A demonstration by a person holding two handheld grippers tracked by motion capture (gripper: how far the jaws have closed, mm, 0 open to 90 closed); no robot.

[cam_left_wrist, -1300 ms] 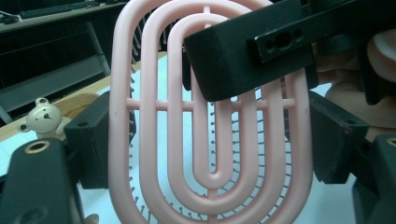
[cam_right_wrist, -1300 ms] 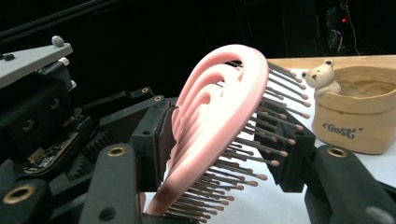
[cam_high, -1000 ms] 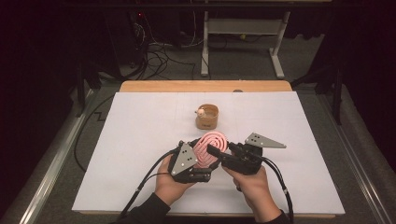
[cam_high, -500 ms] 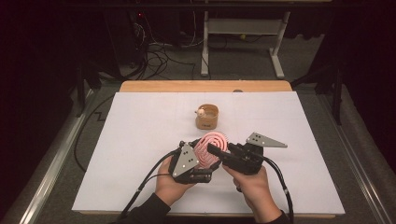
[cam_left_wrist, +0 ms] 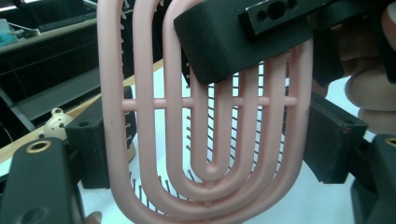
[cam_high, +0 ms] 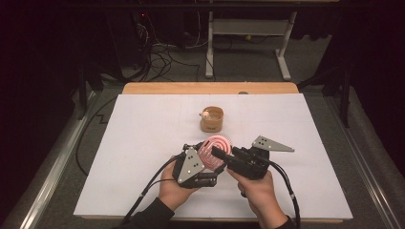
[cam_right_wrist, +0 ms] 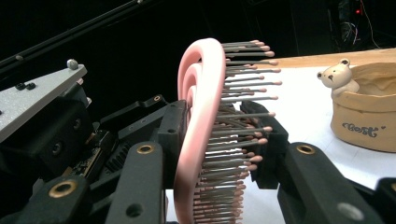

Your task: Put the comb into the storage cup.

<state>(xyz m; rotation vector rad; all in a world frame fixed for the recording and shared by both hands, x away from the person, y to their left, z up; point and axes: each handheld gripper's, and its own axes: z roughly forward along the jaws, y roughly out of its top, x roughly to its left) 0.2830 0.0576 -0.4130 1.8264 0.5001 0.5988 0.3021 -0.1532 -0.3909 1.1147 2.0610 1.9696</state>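
Pink vented hairbrush head (cam_high: 216,149), seen w/ both grippers on it above the white table sheet (cam_high: 143,143). Brush is an oval of nested pink loops w/ open slots between them and one thin crossbar; slim dark bristles w/ pale pink ball tips stand off one face. It is held on edge, clear of the sheet.

Nearest the person: left gripper (cam_high: 200,160) in the left hand (cam_high: 174,188), jaws spread wide, one on each long edge of the brush (cam_left_wrist: 205,116); pads look to bear on the outer loop, though actual contact is partly hidden. In the left gripper view the brush's smooth back faces the camera, bristles pointing away.

Just right of the brush: right gripper (cam_high: 216,152) in the right hand (cam_high: 255,188). Its jaws have just been closing, w/ the brush between them, and now pinch it across its thickness: one pad on the smooth back, the other in among the bristles (cam_right_wrist: 243,140). Rounded top of the brush (cam_right_wrist: 203,93) rises above those jaws.

Beyond the brush, well apart, toward the table's far side: tan ceramic cup (cam_high: 211,119) w/ a small bear figure on its rim. Behind that, the wooden table edge (cam_high: 210,88).
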